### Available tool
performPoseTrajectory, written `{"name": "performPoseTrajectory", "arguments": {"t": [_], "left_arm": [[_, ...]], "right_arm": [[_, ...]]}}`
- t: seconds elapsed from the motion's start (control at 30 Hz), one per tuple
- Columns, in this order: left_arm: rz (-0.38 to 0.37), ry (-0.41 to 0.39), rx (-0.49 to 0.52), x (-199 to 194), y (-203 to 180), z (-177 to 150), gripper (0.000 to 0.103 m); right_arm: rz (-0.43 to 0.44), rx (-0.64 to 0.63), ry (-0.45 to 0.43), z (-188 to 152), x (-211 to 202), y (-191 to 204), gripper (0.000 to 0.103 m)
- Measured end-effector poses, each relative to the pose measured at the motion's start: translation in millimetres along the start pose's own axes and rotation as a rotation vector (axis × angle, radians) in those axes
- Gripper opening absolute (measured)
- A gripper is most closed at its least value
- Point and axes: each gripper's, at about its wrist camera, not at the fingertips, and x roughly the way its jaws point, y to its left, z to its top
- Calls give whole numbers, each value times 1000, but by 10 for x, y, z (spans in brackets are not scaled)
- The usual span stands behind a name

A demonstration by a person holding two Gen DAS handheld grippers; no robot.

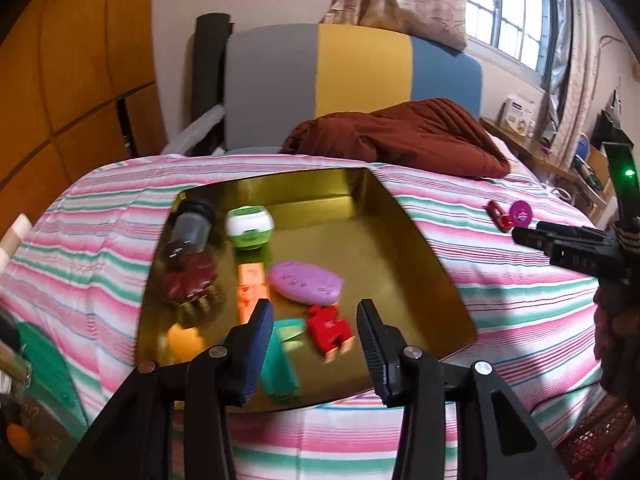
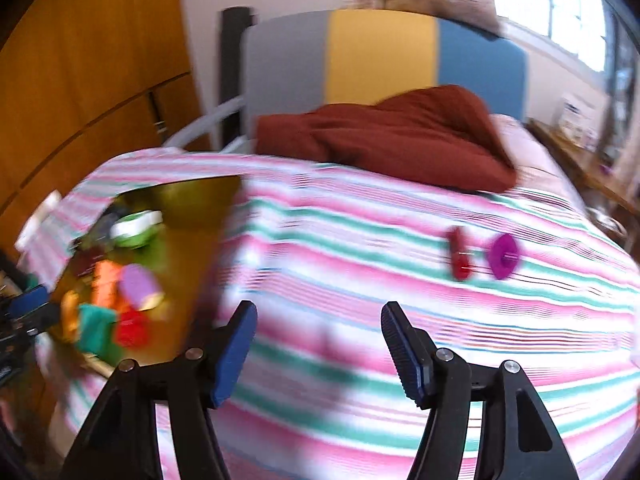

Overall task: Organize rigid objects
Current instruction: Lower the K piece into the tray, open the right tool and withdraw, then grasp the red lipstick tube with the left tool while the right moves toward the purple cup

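A gold tray (image 1: pixel 400 248) lies on the striped bedspread (image 1: pixel 500 300). It holds a dark jar (image 1: pixel 192 228), a green and white round container (image 1: pixel 250 226), an orange block (image 1: pixel 250 284), a purple oval (image 1: pixel 306 282), a red block (image 1: pixel 330 328), a teal block (image 1: pixel 280 364) and other small things. My left gripper (image 1: pixel 314 308) hovers open over the tray's near side, with nothing between its pads. To the right of the tray, a small red object (image 2: pixel 460 256) and a magenta disc (image 2: pixel 504 256) lie on the bedspread. My right gripper (image 2: pixel 318 312) is open and empty above the bedspread, short of them; its view is blurred.
A crumpled brown blanket (image 1: pixel 400 136) lies at the head of the bed before a grey, yellow and blue headboard (image 1: pixel 360 68). A wooden wardrobe (image 1: pixel 60 80) stands on the left. A cluttered wooden shelf (image 1: pixel 540 152) runs under the window on the right.
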Motion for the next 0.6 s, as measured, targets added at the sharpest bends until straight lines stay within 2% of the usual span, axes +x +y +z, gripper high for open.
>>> {"name": "performPoseTrajectory", "arguments": {"t": [0.2,0.3,0.37,0.47,0.6], "left_arm": [[-86,32,6,87,-253,108,44],[-118,40,50,117,-453,179,44],[-168,52,74,156,-631,244,43],[-204,63,106,231,-908,328,43],[-246,69,154,361,-1305,433,43]], "right_arm": [[-185,181,-14,-58,61,-995,67],[-281,321,-16,-190,93,-1516,67],[-332,460,13,-335,117,-1838,67],[-326,612,35,-414,118,-2121,67],[-316,631,52,-414,140,-2157,67]]}}
